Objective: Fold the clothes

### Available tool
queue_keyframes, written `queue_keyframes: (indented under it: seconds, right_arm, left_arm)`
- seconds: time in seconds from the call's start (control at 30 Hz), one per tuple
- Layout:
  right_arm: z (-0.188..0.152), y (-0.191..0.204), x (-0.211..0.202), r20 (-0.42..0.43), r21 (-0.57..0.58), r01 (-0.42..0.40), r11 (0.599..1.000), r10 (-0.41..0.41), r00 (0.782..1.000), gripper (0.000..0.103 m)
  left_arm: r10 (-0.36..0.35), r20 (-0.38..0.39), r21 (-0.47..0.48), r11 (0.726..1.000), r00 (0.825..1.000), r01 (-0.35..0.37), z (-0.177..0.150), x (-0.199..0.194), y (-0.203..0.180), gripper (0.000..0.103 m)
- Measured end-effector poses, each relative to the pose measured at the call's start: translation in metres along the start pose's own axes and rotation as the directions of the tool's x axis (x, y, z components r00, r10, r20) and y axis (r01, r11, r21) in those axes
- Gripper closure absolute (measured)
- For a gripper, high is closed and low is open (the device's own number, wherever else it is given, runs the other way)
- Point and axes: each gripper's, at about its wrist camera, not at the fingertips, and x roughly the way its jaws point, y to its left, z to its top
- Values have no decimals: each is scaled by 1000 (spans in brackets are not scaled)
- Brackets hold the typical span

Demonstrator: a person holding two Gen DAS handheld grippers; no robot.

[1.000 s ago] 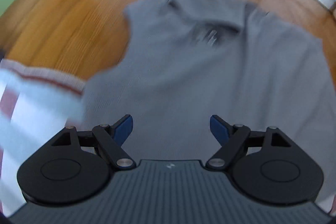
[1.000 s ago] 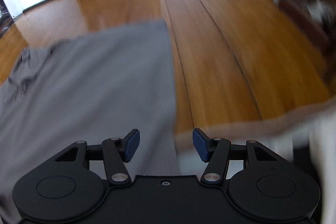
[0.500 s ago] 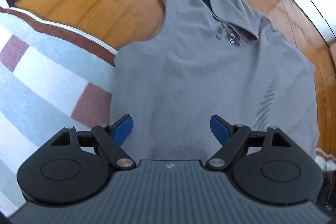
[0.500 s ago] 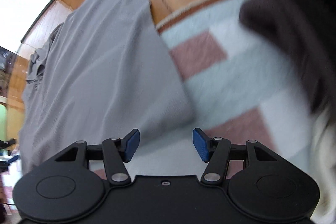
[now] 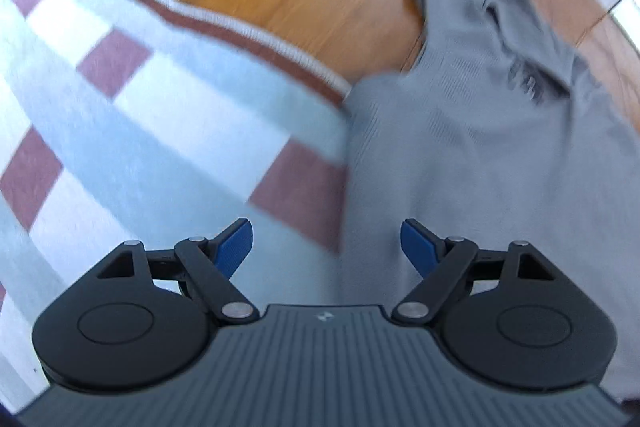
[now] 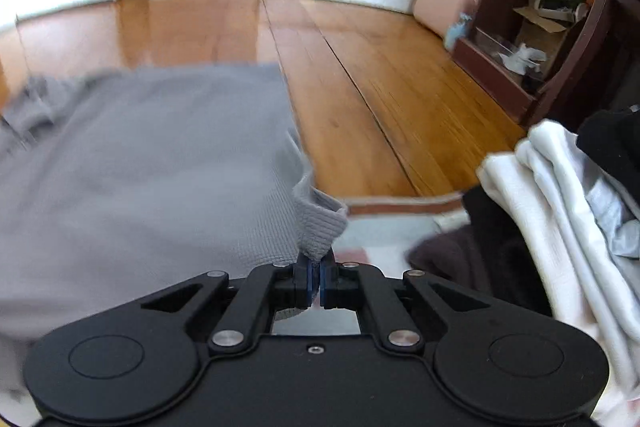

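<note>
i have the right gripper [image 6: 315, 277] clamped on a bottom corner of the grey shirt [image 6: 152, 163], its fingers pressed together with a little peak of knit fabric pinched between them. the left gripper [image 5: 326, 247] has its fingers wide with nothing between them, hanging over the shirt's other side edge where it crosses the checked rug [image 5: 132, 131]. i read this as setting up a two-corner hold so the hem can be carried toward the collar in one clean fold.

the shirt lies spread flat, front up, its lower part on the rug and its collar end out on the wooden floor [image 6: 380, 83]. the left view is smeared, so i can't say for sure whether the fingers sit right over the hem corner or a bit up the side seam.

just beside my right gripper is a pile of white and dark clothes [image 6: 560, 211], near enough that a sideways swing could snag it. a dark wooden shelf unit [image 6: 560, 27] with clutter and a pink case [image 6: 440, 5] stand well apart across the floor, out of the way.
</note>
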Motion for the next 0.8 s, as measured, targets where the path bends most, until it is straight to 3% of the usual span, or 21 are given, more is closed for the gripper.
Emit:
queue_keyframes:
  seconds: [0.1,0.13,0.23,0.33,0.4,0.43,0.47,0.53,0.57,0.67,0.73,0.77,0.8]
  right_arm:
    - [-17,0,49,-131,16,76,997,-74,989,100]
    - [-25,-2,63,-166,35,89,995,-83,983,100]
    - [-33,2,69,-128,41,131,990,-125,984,100]
    - [-30,7,60,-88,23,161,987,-159,983,100]
    - [-27,7,55,-55,1,179,984,-179,982,100]
    - [-25,6,52,-35,-13,188,982,-188,981,100]
    - [-23,4,49,-16,-27,197,980,-197,980,100]
    - [-25,3,55,-21,-70,226,972,-228,973,100]
    - [-28,3,62,-38,-95,243,965,-247,968,100]
    - [-39,9,70,-86,-143,242,960,-255,963,100]
    - [-41,14,63,-65,-161,249,955,-262,963,97]
    - [-41,16,58,-54,-178,256,950,-270,961,94]
    - [-40,18,52,-47,-192,271,943,-285,957,79]
  left_arm:
    - [-102,-59,-67,993,993,98,-1,8,14,22]
    - [-104,-66,-60,993,992,100,-1,9,13,22]
    - [-109,-88,-36,994,990,106,-1,13,10,16]
    - [-93,-105,43,994,990,98,-2,17,-4,1]
    - [-81,-116,96,991,990,93,-2,20,-12,0]
    - [-78,-118,122,988,990,93,-3,21,-17,4]
    - [-106,-88,146,982,990,118,-3,17,-19,30]
    - [-135,-55,191,971,989,143,-3,10,-27,100]
    - [-136,-47,214,966,990,143,-2,8,-31,101]
    - [-54,55,319,947,997,33,-6,-6,-47,101]
    - [-38,108,354,935,993,-3,-6,-16,-53,101]
    - [-41,124,360,933,991,-7,-5,-20,-53,101]
    - [-47,125,358,934,991,-1,-3,-21,-52,101]
